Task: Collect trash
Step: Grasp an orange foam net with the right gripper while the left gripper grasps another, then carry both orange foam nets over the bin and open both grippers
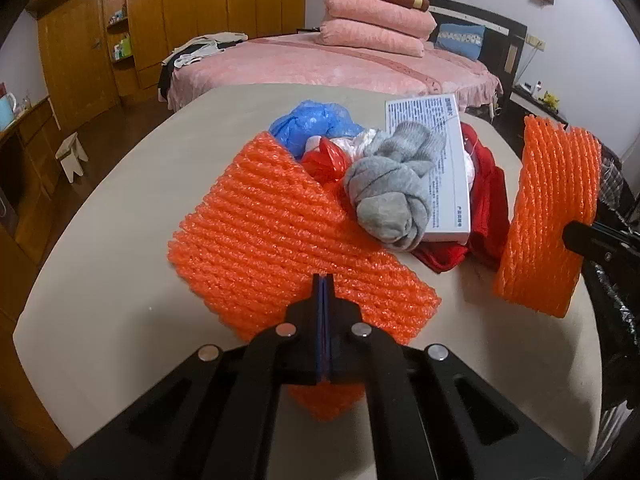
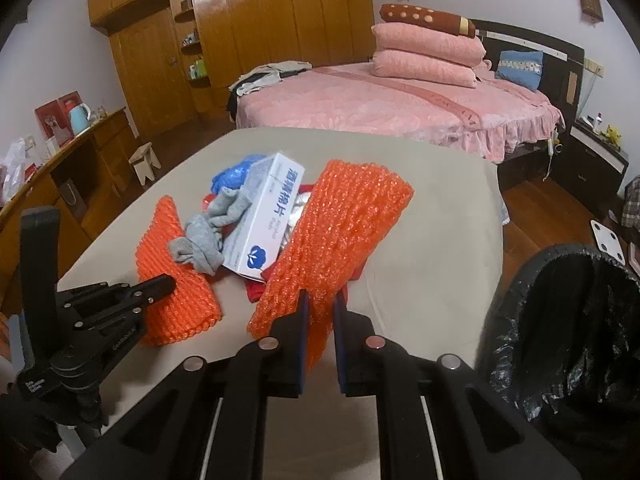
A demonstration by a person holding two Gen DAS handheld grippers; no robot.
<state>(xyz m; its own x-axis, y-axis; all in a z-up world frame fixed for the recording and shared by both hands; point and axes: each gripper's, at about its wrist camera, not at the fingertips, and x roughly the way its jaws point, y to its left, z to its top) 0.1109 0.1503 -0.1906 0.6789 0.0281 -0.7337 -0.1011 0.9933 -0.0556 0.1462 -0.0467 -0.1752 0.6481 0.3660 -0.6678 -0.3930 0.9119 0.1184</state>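
Two orange foam nets are held over the beige table [image 1: 112,240]. My left gripper [image 1: 323,284] is shut on one orange foam net [image 1: 280,248]; it also shows in the right wrist view [image 2: 176,280]. My right gripper [image 2: 320,300] is shut on the other orange foam net [image 2: 340,232], which hangs upright in the left wrist view [image 1: 548,216]. Between them lies a pile: a grey knotted cloth [image 1: 396,188], a white box [image 2: 268,220], a blue plastic bag [image 1: 308,124], a red bag [image 1: 324,160] and red cloth [image 1: 484,200].
A bin lined with a black bag [image 2: 568,320] stands at the table's right edge. A pink bed [image 2: 400,100] with stacked pillows lies behind the table. Wooden wardrobes [image 2: 240,20], a side counter [image 2: 60,168] and a small stool [image 2: 146,162] are to the left.
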